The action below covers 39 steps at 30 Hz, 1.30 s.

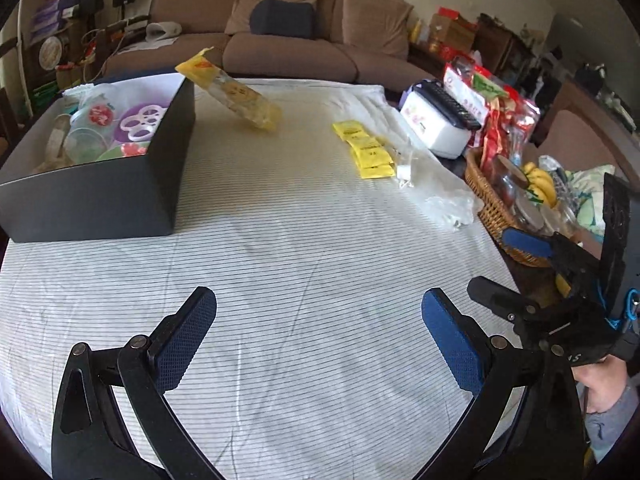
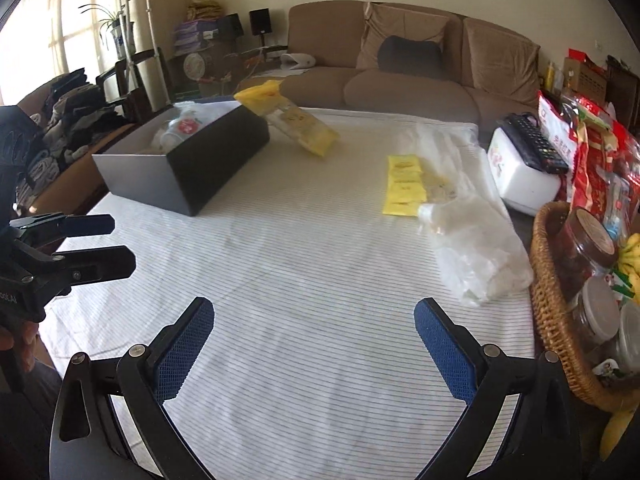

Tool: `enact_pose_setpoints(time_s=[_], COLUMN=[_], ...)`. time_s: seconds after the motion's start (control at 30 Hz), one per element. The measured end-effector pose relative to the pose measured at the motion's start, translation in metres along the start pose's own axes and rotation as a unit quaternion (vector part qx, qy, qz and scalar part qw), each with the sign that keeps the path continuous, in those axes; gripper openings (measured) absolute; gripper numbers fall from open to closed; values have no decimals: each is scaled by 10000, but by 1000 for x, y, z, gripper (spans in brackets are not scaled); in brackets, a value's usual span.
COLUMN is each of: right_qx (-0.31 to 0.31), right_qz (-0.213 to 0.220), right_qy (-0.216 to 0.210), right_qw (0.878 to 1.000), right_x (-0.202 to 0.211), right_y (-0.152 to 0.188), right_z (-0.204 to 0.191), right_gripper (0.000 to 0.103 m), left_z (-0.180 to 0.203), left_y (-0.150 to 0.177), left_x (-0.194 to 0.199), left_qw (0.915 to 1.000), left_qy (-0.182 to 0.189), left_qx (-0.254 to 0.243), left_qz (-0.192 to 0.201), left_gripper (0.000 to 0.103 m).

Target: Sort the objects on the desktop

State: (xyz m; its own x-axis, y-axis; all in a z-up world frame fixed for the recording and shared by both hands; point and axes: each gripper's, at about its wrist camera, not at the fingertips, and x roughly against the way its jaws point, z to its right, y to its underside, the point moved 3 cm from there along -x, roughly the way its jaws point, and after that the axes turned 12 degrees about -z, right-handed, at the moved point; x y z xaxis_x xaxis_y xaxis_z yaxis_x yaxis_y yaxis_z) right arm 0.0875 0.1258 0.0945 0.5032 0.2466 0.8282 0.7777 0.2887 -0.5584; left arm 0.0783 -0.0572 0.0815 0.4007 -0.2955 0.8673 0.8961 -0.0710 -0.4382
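Striped white cloth (image 1: 304,240) covers the table, with a brown sofa (image 1: 288,32) behind it and a woven wicker basket of jars and bananas (image 2: 548,312) at the right edge. Left gripper (image 1: 318,336) and right gripper (image 2: 314,344) both hover low over the bare near part of the cloth, each with its blue-padded jaws spread wide and nothing between them. An open black rectangular box (image 1: 120,184), already holding plastic lids and packets, stands at the far left. A long yellow-and-clear snack packet (image 1: 236,92) leans tilted against the box's far corner, upper end on the rim and lower end on the cloth. A row of small flat yellow sachets (image 1: 366,148) lies on the cloth to the right of centre, just beside a crumpled clear plastic bag (image 2: 472,248), its long axis running away from the cameras. Both groups lie well ahead of the jaws. Judged from the two views, the sachets sit nearer the right gripper, ahead and slightly to its right, while the box is on the left gripper's side; a reach for the sachets would probably suit the right hand, closing across the row's short width.
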Motion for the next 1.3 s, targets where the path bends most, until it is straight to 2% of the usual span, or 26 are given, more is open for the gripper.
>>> enact_pose_setpoints(time_s=[0.07, 0.13, 0.2, 0.3, 0.4, 0.5, 0.6, 0.77, 0.8, 0.83, 0.93, 1.07, 1.13, 1.3], right_qx=[-172, -408, -588, -664, -650, -616, -607, -387, -325, -233, -20, -147, -194, -93], right_qz=[46, 45, 2, -4, -145, -296, -453, -650, -676, -682, -524, -263, -144, -153], right_qy=[69, 72, 40, 71, 105, 195, 316, 596, 637, 708, 845, 399, -25, -568], right_qw=[9998, 9991, 9983, 9978, 9977, 9975, 9966, 9954, 9951, 9949, 9950, 9987, 9997, 9982], right_x=[-4, -12, -23, -40, -68, -96, -124, -160, -165, -168, -162, -138, -120, -91], right_y=[-1, -7, -17, -36, -60, -79, -93, -103, -103, -102, -102, -102, -97, -77], right_z=[23, 47, 68, 89, 103, 113, 117, 113, 110, 107, 96, 82, 69, 38], right_gripper=[91, 67, 59, 57, 51, 50, 50, 50, 42, 24, 13, 13, 13, 13], left_z=[8, 12, 15, 14, 8, -1, -11, -19, -20, -20, -23, -26, -27, -32], left_y=[-5, -11, -17, -26, -35, -40, -46, -57, -58, -59, -63, -61, -60, -57], left_x=[-16, -31, -46, -65, -80, -92, -101, -98, -97, -96, -96, -97, -96, -91], left_qw=[9999, 9998, 9997, 9995, 9992, 9987, 9975, 9961, 9956, 9953, 9959, 9945, 9945, 9936], left_qy=[13, 42, 52, 120, 270, 420, 574, 737, 801, 842, 756, 861, 853, 903], left_qx=[-95, -172, -238, -281, -229, -107, 90, 274, 301, 312, 334, 427, 431, 522], left_qz=[-41, -57, -66, -96, -169, -273, -411, -395, -387, -376, -365, -419, -430, -431], left_gripper=[103, 103, 103, 103, 103, 103, 103, 103, 103, 103, 103, 103, 103, 103])
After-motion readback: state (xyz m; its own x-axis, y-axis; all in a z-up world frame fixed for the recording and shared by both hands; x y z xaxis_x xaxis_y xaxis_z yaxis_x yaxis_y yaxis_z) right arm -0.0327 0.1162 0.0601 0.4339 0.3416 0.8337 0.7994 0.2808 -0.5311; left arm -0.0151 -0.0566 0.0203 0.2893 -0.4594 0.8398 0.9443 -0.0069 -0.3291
